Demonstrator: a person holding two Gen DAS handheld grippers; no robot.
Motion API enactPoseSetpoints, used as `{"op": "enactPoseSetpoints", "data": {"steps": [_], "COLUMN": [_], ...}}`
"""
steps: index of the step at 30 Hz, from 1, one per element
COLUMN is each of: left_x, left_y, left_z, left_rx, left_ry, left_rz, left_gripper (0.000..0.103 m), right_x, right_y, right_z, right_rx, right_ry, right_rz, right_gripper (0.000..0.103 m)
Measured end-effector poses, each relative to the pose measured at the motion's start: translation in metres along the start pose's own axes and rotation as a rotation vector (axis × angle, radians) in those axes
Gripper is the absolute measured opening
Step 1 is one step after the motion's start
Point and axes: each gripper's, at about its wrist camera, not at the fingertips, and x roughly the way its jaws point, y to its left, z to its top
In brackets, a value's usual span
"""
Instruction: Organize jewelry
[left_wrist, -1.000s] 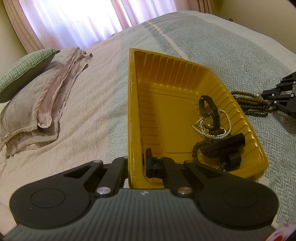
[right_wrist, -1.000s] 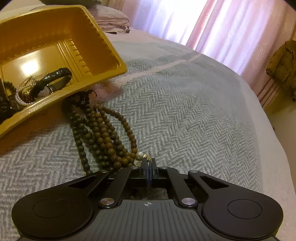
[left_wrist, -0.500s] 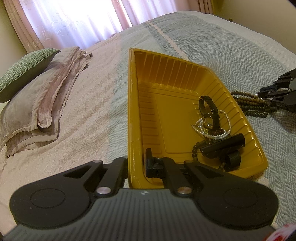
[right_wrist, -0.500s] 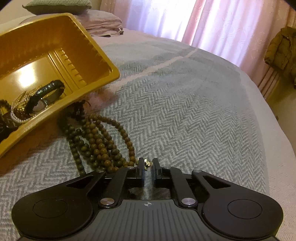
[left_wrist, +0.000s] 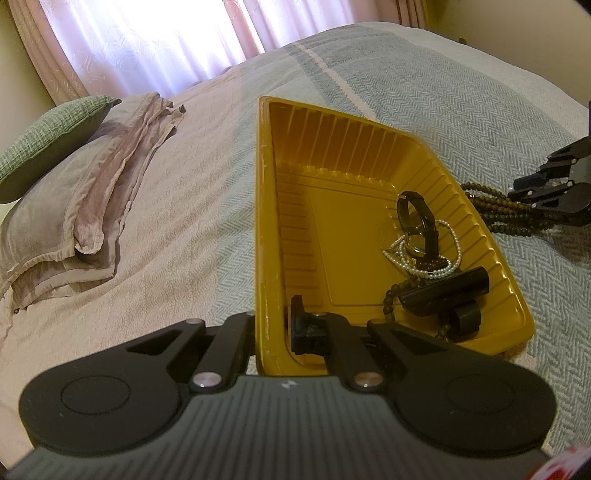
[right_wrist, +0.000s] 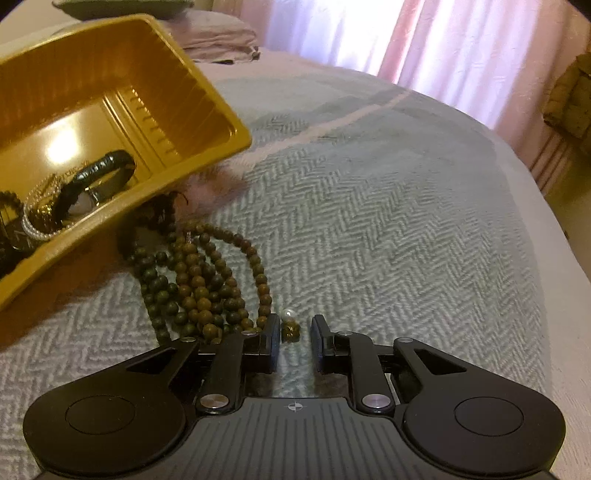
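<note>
Jaws of right gripper (right_wrist: 294, 334) have opened since a second ago, releasing bead necklace (right_wrist: 199, 284), which lies just beside yellow tray (left_wrist: 266, 221); regrasp likely needed. Left gripper (left_wrist: 271, 325) clamps tray wall.

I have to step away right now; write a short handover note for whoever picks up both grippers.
Left hand-held gripper: shut on the near wall of the yellow ribbed plastic tray, holding it tilted on the grey herringbone bedspread.
Right hand-held gripper: open, empty, fingers either side of a small white pearl piece on the bedspread, beside the brown wooden bead necklace.
Done: black strap watch, white pearl strand and other dark items are in the tray.
Left: bead necklace and pearl piece still outside the tray.
</note>
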Motion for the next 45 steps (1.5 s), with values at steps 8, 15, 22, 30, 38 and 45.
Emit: {"op": "enactPoseSetpoints", "data": {"steps": [8,15,22,30,38,45], "left_x": [0.000,0.000,0.000,-0.001,0.000,0.000], "left_y": [0.000,0.000,0.000,0.000,0.000,0.000], "left_z": [0.000,0.000,0.001,0.001,0.001,0.000], "left_rx": [-0.001,-0.001,0.000,-0.002,-0.003,-0.007], "left_ry": [0.000,0.000,0.002,0.000,0.001,0.001], "left_rz": [0.000,-0.001,0.000,-0.001,-0.002,-0.003], "left_gripper": [0.003,0.003,0.003,0.003,0.003,0.003], "right_x": [-0.006,-0.035,-0.082,-0.091,-0.075,-0.080], "right_y": [0.002,0.001,0.026,0.076,0.097,0.081], "right_z": [-0.002,0.003,0.034,0.055,0.055,0.054], "right_rx": [-0.007,0.018,0.045,-0.001,0.006,0.108], "right_ry": [-0.017,-0.101,-0.231,-0.250,-0.221,-0.264], "right_rz": [0.012,-0.013,0.118,0.279,0.333,0.363], "right_gripper": [0.010,0.010,0.010,0.010,0.010,0.056]}}
